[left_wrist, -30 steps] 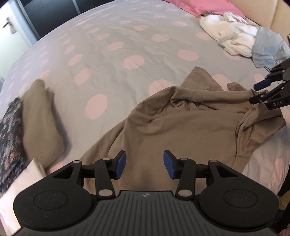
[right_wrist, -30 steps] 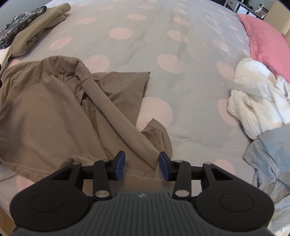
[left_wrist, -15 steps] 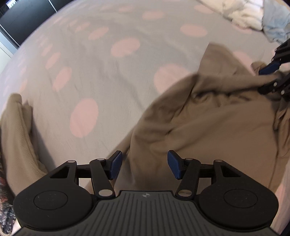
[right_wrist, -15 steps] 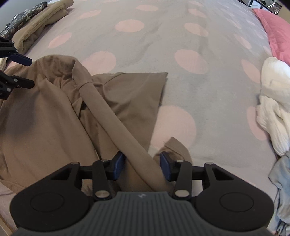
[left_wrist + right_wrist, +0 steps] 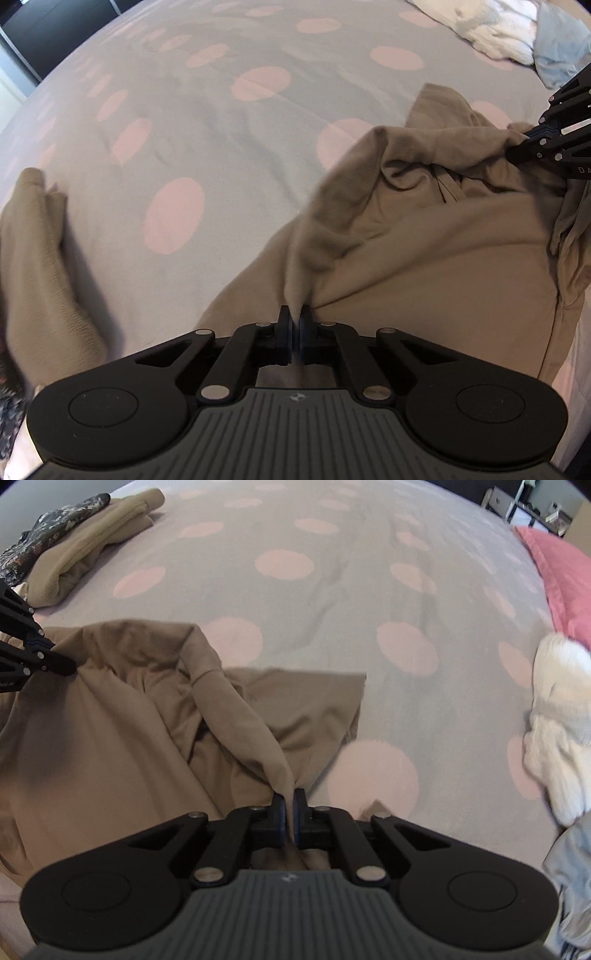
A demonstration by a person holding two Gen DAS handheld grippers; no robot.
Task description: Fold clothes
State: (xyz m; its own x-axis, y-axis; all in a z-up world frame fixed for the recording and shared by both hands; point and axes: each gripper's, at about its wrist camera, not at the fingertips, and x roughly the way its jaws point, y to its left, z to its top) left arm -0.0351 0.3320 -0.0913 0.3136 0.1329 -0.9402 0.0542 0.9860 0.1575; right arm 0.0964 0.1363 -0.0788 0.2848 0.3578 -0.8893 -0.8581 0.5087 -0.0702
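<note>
Here you had the left gripper (image 5: 294, 326) and right gripper (image 5: 289, 812) each pinched tight on a ridge of the tan shirt (image 5: 436, 266), crumpled on the spotted bedspread (image 5: 221, 122) between the folded pile (image 5: 92, 550) and white laundry (image 5: 557, 731), presumably to spread it.

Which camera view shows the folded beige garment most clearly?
The right wrist view: the folded beige garment lies whole at upper left on the bedspread, with its layers visible. The left wrist view shows it blurred and cut by the left edge.
</note>
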